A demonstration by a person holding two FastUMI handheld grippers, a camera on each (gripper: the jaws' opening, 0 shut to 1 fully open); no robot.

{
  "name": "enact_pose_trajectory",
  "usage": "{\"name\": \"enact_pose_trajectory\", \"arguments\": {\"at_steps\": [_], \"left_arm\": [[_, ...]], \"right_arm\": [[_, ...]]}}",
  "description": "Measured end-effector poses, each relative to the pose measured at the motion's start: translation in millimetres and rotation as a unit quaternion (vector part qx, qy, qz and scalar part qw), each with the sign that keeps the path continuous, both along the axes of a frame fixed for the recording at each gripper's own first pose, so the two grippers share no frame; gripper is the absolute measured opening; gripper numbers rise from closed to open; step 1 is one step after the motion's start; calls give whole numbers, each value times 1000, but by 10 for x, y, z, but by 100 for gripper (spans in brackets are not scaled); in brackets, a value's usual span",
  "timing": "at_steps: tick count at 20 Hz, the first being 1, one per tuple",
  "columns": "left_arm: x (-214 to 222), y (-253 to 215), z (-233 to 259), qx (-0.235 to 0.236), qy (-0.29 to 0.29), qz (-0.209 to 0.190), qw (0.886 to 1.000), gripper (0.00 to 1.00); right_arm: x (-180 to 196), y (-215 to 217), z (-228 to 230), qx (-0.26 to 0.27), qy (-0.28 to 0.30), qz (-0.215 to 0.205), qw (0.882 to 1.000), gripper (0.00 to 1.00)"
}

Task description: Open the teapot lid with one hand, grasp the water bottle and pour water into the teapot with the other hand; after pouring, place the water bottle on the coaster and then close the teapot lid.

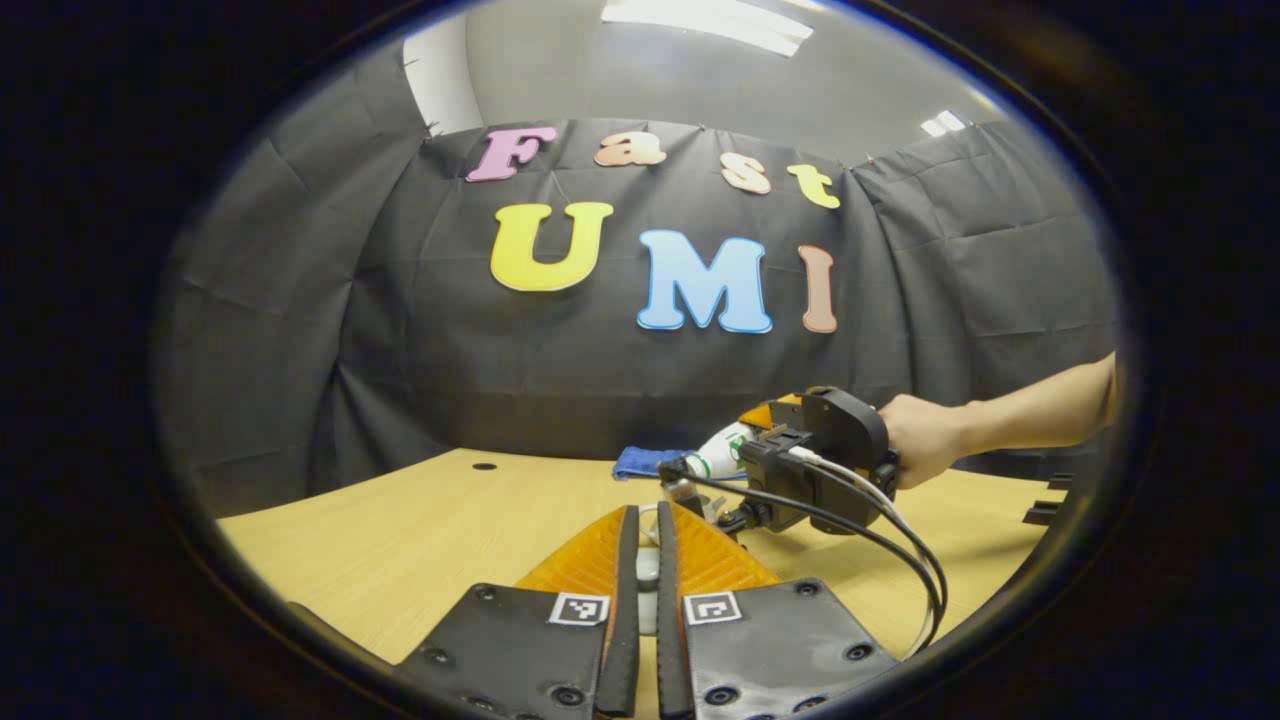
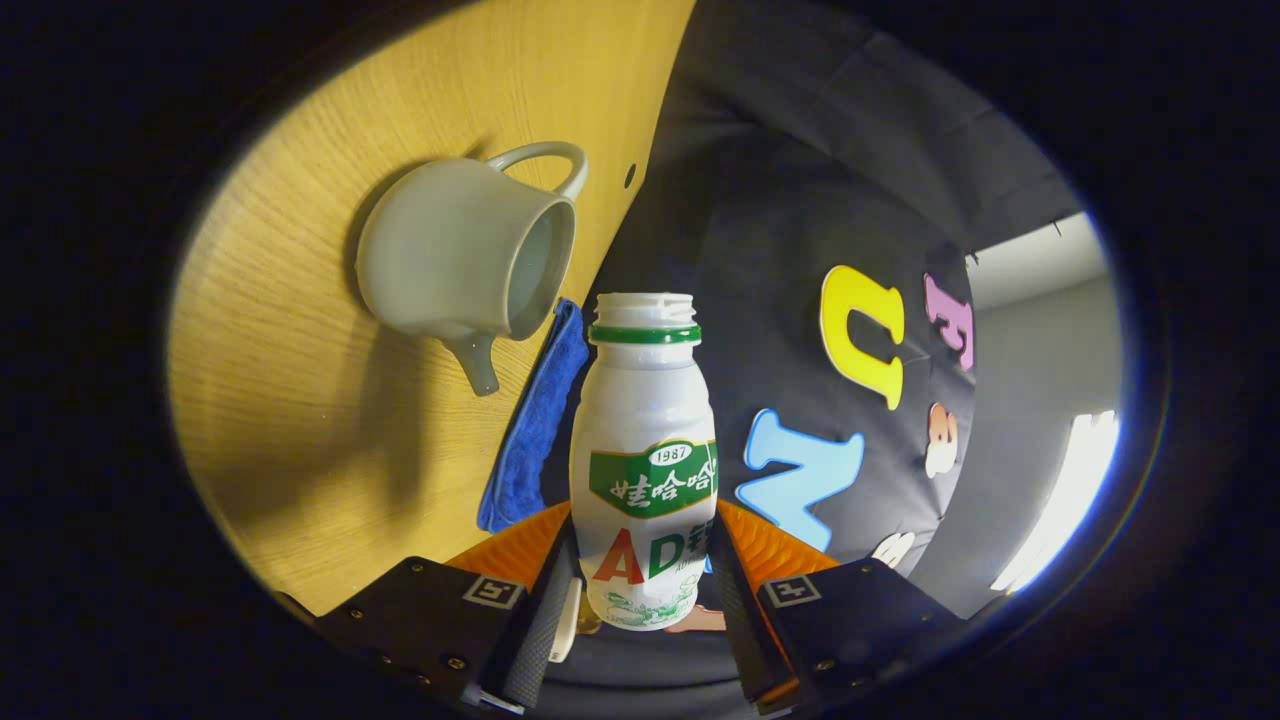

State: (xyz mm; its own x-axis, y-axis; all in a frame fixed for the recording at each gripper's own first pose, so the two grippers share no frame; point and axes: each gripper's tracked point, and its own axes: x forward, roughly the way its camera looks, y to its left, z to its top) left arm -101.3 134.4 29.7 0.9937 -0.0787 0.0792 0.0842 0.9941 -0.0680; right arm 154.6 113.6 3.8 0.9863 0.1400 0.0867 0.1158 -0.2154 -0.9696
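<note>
In the right gripper view my right gripper [image 2: 645, 535] is shut on a white water bottle [image 2: 645, 440] with a green label and no cap. The view is rolled, so the bottle is tipped on its side. Beyond its mouth stands the pale grey teapot [image 2: 460, 255], lidless, with its opening facing the bottle. A blue cloth coaster [image 2: 535, 420] lies beside the teapot. In the left gripper view my left gripper [image 1: 645, 515] is closed on a small pale piece, the teapot lid [image 1: 647, 568]. Farther off, a hand [image 1: 925, 440] holds the right gripper [image 1: 790, 470] with the tilted bottle [image 1: 722, 450].
The wooden table [image 1: 420, 530] has a small dark hole [image 1: 484, 466] near its back edge. Black cables [image 1: 900, 550] trail from the right gripper toward the table's right side. The booth's black cloth wall rises close behind the table.
</note>
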Motion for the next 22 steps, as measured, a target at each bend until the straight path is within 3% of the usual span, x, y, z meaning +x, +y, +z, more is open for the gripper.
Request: {"name": "enact_pose_trajectory", "arguments": {"at_steps": [7, 9, 11, 15, 16, 17, 20, 21, 22], "left_arm": [[42, 10, 58, -4, 3, -6, 1000, 13], [60, 75, 238, 0, -14, -4, 1000, 13], [161, 59, 352, 3, -23, -20, 1000, 18], [542, -58, 435, -21, -20, -44, 999, 18], [619, -69, 493, -26, -25, -43, 998, 13], [697, -117, 514, -30, -25, -46, 998, 18], [958, -322, 680, -20, -30, -65, 997, 18], [1066, -388, 721, -9, -29, -72, 997, 13], [1167, -447, 762, -2, -32, -78, 996, 17]], "right_arm": [[-68, 12, -28, 152, 34, 29, 987, 72], [-113, -52, -17, 217, 48, 32, 975, 72], [-157, -168, -10, 298, 69, 27, 952, 72], [-294, -477, 14, 461, 118, 4, 880, 72], [-354, -563, 28, 502, 124, 3, 856, 72], [-405, -654, 56, 543, 126, 5, 830, 72], [-496, -879, -50, 639, 146, -8, 755, 72], [-522, -914, -98, 665, 161, -12, 729, 72], [-558, -933, -141, 688, 178, -12, 704, 72]]}}
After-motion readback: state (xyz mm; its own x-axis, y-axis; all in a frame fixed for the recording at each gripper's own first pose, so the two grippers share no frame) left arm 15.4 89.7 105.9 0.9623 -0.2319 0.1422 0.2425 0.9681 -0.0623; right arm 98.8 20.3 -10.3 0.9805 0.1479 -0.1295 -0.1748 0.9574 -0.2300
